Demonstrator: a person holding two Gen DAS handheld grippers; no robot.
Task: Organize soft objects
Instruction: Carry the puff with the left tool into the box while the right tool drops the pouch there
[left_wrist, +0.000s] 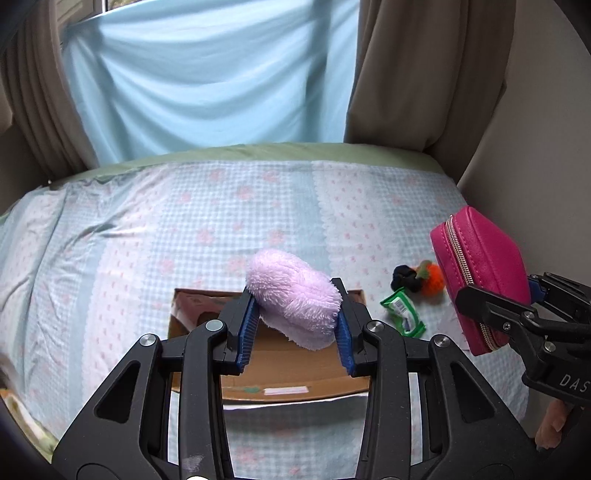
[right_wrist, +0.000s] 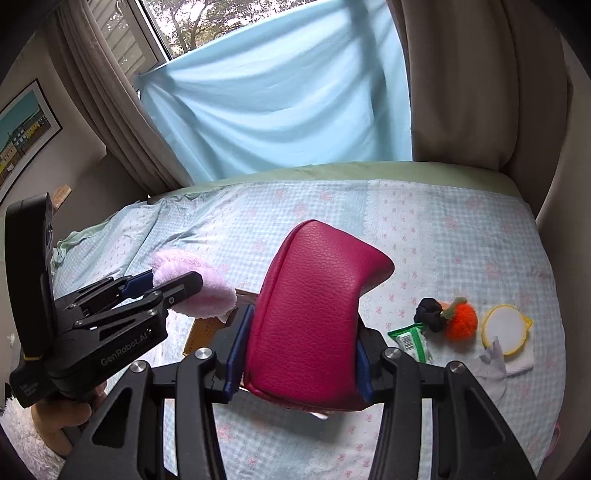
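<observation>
My left gripper (left_wrist: 295, 325) is shut on a fluffy lilac pad (left_wrist: 291, 295) and holds it above an open cardboard box (left_wrist: 280, 369) on the bed. My right gripper (right_wrist: 295, 354) is shut on a magenta zip pouch (right_wrist: 314, 317), held above the bed to the right of the box; the pouch also shows in the left wrist view (left_wrist: 480, 273). The lilac pad (right_wrist: 199, 284) and left gripper (right_wrist: 173, 288) show at the left of the right wrist view. Most of the box is hidden behind the pouch there.
On the bed right of the box lie a green packet (right_wrist: 410, 339), a dark scrunchie (right_wrist: 428, 314), an orange pom-pom (right_wrist: 461, 321), a yellow-rimmed round pad (right_wrist: 506, 328) and a pale cloth (right_wrist: 495, 365). A wall (left_wrist: 517, 129) runs along the bed's right side; curtains hang behind.
</observation>
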